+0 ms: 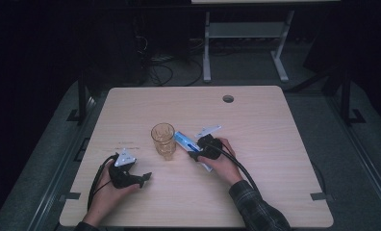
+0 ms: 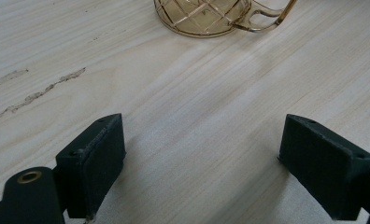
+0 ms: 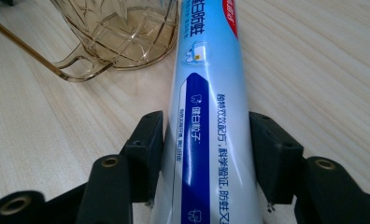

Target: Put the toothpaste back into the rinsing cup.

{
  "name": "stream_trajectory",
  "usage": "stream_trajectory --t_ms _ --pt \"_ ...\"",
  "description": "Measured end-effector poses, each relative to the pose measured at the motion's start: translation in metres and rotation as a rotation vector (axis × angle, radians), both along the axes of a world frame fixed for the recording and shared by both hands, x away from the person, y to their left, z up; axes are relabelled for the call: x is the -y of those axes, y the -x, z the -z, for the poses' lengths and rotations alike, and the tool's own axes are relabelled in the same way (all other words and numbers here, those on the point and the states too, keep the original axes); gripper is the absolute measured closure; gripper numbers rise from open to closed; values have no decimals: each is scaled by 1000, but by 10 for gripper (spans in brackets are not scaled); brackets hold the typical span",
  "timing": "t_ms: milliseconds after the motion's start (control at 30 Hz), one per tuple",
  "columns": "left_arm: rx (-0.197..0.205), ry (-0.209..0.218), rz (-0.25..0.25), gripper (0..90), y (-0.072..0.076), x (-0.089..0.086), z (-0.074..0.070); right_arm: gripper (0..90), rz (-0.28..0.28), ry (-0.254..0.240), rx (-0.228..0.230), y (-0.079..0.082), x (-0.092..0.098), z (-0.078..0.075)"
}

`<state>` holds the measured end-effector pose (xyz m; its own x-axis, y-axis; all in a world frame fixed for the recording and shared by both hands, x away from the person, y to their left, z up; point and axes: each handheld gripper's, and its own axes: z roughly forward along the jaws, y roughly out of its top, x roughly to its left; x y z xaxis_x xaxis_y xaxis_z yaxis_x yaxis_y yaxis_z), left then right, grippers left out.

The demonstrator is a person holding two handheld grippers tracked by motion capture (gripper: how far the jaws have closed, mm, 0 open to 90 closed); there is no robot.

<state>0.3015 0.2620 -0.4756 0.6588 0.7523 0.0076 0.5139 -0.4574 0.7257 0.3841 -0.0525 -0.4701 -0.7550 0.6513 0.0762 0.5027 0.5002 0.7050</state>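
Pale wooden table [image 1: 256, 192]: the right gripper [image 3: 205, 140] clamps a light, squashy toothpaste tube [image 3: 211, 93] mid-body beside a fragile amber glass mug [image 1: 163, 140], the left gripper [image 2: 204, 158] gaping empty.

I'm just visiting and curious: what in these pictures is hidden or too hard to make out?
- Toothpaste tube, right gripper view: both ends cut off by the frame, so the cap is unseen.
- The same tube, high view: the right gripper and hand cover its near part; the print is too small to read.
- Amber glass mug, left gripper view: the top edge cuts off all but its base and handle.
- Room beyond the table, high view: too dark.
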Motion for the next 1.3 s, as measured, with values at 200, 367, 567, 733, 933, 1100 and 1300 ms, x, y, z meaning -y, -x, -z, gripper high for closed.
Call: stream_trajectory --t_ms 200,367,567,733,933,1100,1300 --pt "0 0 0 133 0 0 0 618 15 -19 -14 0 2 -2" --pt "1 1 -1 133 0 0 0 686 56 -21 -16 0 6 -6" --pt "0 0 0 133 0 0 0 711 77 -27 -20 1 13 -8" --pt "0 0 0 133 0 0 0 721 92 -27 -26 4 22 -11" --pt "-1 0 -1 133 0 0 0 724 104 -31 -30 10 37 -12" --pt "1 2 -2 133 0 0 0 725 116 -26 -36 23 59 -16" --pt "1 4 -2 133 0 0 0 724 108 -15 -41 38 73 -18"
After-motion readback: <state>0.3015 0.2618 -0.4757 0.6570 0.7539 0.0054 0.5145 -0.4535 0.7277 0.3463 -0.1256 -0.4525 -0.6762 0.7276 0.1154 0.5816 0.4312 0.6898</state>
